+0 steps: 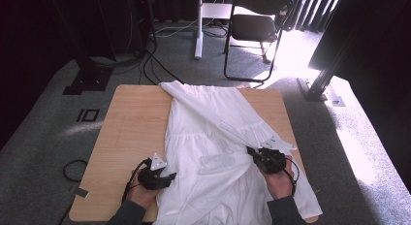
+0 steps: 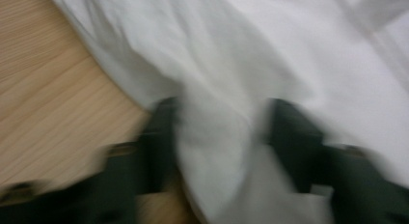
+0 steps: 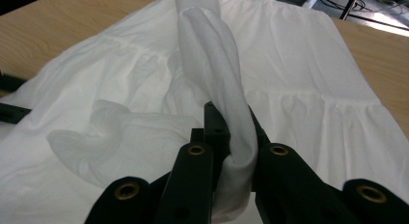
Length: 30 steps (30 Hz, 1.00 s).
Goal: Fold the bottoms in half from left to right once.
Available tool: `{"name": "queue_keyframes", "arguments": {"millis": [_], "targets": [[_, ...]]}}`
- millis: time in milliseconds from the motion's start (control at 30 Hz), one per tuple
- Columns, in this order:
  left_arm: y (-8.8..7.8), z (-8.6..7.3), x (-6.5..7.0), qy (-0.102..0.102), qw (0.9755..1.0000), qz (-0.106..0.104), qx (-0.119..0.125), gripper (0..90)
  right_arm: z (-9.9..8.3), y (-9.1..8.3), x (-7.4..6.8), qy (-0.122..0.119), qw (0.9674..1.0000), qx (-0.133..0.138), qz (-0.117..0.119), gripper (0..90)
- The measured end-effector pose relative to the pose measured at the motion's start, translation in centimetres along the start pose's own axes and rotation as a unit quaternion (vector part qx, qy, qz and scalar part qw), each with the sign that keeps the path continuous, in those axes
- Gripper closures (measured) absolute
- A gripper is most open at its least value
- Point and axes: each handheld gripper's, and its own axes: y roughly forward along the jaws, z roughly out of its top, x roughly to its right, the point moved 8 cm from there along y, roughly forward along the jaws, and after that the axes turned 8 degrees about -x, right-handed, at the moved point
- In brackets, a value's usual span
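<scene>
A white dress (image 1: 208,133) lies spread over the wooden table (image 1: 135,118), its hem toward the near edge. At the dress's left border, my left gripper (image 1: 170,177) lies low on the table. In the blurred left gripper view its jaws (image 2: 224,108) stand apart with a raised fold of the dress (image 2: 289,40) between them. My right gripper (image 1: 251,150) is at the dress's right side. In the right gripper view it (image 3: 231,119) is shut on a rolled strip of the dress (image 3: 299,64), which rises lifted off the rest of the cloth.
Bare wood (image 2: 43,89) shows left of the dress and a narrower strip on the right. Beyond the table stand a black folding chair (image 1: 254,26), a white stand post (image 1: 198,36) and floor cables (image 1: 150,65). A dark frame post (image 1: 322,84) stands at the right.
</scene>
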Motion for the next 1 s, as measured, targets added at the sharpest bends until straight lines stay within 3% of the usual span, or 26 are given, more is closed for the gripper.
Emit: {"name": "queue_keyframes", "arguments": {"millis": [33, 67, 100, 133, 167, 200, 233, 267, 300, 333, 400, 433, 467, 500, 533, 567, 600, 633, 733, 767, 800, 833, 867, 933, 967, 1000], "targets": [[-0.2, 0.1, -0.2, -0.001, 0.9999, -0.013, 0.005, 82.0, 0.2, -0.2, -0.1, 0.001, 1.0, 0.003, 0.001, 86.8], [-0.2, 0.1, -0.2, -0.001, 0.9999, -0.013, 0.005, 84.6, 0.2, -0.2, -0.1, 0.001, 1.0, 0.003, 0.001, 86.8], [-1.1, 0.3, -0.8, -0.003, 0.9997, -0.01, 0.021, 85.4, 0.4, -0.4, -0.3, -0.003, 1.0, 0.004, 0.001, 86.8], [-1.1, 0.3, -0.8, -0.003, 0.9997, -0.01, 0.021, 85.6, 0.4, -0.4, -0.3, -0.003, 1.0, 0.004, 0.001, 86.8], [-2.6, 0.4, -1.6, -0.004, 0.9992, 0.001, 0.04, 85.7, 0.3, -0.4, -0.5, -0.005, 1.0, 0.001, 0.002, 86.8], [-2.6, 0.4, -1.6, -0.004, 0.9992, 0.001, 0.04, 85.8, 0.3, -0.4, -0.5, -0.005, 1.0, 0.001, 0.002, 86.8], [-4.1, 0.3, -2.6, -0.007, 0.9985, 0.012, 0.054, 85.8, 0.1, -0.1, -0.8, -0.014, 0.9999, -0.005, 0.002, 86.8], [-4.1, 0.3, -2.6, -0.007, 0.9985, 0.012, 0.054, 85.9, 0.1, -0.1, -0.8, -0.014, 0.9999, -0.005, 0.002, 86.8], [-5.7, 0.2, -3.9, -0.013, 0.9972, 0.03, 0.068, 86.1, 0.0, 0.2, -1.4, -0.016, 0.9998, -0.008, 0.009, 86.8], [-5.7, 0.2, -3.9, -0.013, 0.9972, 0.03, 0.068, 86.2, 0.0, 0.2, -1.4, -0.016, 0.9998, -0.008, 0.009, 86.8], [-7.4, 0.1, -5.1, -0.022, 0.9952, 0.046, 0.083, 86.3, -0.1, 0.5, -2.2, -0.021, 0.9996, -0.007, 0.019, 86.8], [-9.1, 0.1, -6.0, -0.026, 0.9928, 0.065, 0.097, 86.6, -0.1, 0.7, -3.0, -0.023, 0.9992, -0.007, 0.032, 86.8], [-9.1, 0.1, -6.0, -0.026, 0.9928, 0.065, 0.097, 86.9, -0.1, 0.7, -3.0, -0.023, 0.9992, -0.007, 0.032, 86.8], [-10.9, 0.2, -6.7, -0.028, 0.99, 0.083, 0.111, 87.2, 0.1, 1.0, -3.9, -0.028, 0.9986, -0.004, 0.045, 86.7], [-10.9, 0.2, -6.7, -0.028, 0.99, 0.083, 0.111, 87.3, 0.1, 1.0, -3.9, -0.028, 0.9986, -0.004, 0.045, 86.7], [-12.6, 0.4, -7.0, -0.025, 0.9871, 0.103, 0.12, 87.5, 0.3, 1.2, -4.7, -0.033, 0.998, -0.001, 0.055, 86.7], [-12.6, 0.4, -7.0, -0.025, 0.9871, 0.103, 0.12, 87.6, 0.3, 1.2, -4.7, -0.033, 0.998, -0.001, 0.055, 86.7], [-13.8, 0.7, -7.0, -0.021, 0.9849, 0.113, 0.129, 87.6, 0.4, 1.2, -5.1, -0.035, 0.9976, 0.001, 0.059, 86.7], [-15.3, 1.4, -6.4, -0.018, 0.9835, 0.106, 0.146, 87.7, 0.7, 1.1, -5.5, -0.041, 0.9974, 0.007, 0.059, 86.7], [-15.5, 2.0, -5.4, -0.009, 0.9847, 0.092, 0.147, 87.7, 0.8, 0.6, -5.1, -0.038, 0.9978, 0.011, 0.054, 86.7], [-15.5, 2.0, -5.4, -0.009, 0.9847, 0.092, 0.147, 87.6, 0.8, 0.6, -5.1, -0.038, 0.9978, 0.011, 0.054, 86.7], [-15.1, 2.7, -4.3, 0.004, 0.9861, 0.076, 0.147, 87.6, 0.8, -0.2, -4.1, -0.029, 0.9985, 0.018, 0.043, 86.6], [-15.1, 2.7, -4.3, 0.004, 0.9861, 0.076, 0.147, 87.5, 0.8, -0.2, -4.1, -0.029, 0.9985, 0.018, 0.043, 86.6], [-14.4, 3.5, -2.9, 0.013, 0.9875, 0.045, 0.151, 87.4, 0.7, -1.7, -2.3, -0.014, 0.9991, 0.03, 0.026, 86.6], [-13.7, 4.0, -1.9, 0.018, 0.9879, 0.021, 0.152, 86.9, 0.6, -3.3, -0.4, 0.007, 0.9989, 0.045, 0.008, 86.6], [-13.3, 4.2, -1.2, 0.023, 0.9883, 0.009, 0.15, 86.9, 0.6, -3.3, -0.4, 0.007, 0.9989, 0.045, 0.008, 86.6]]}}
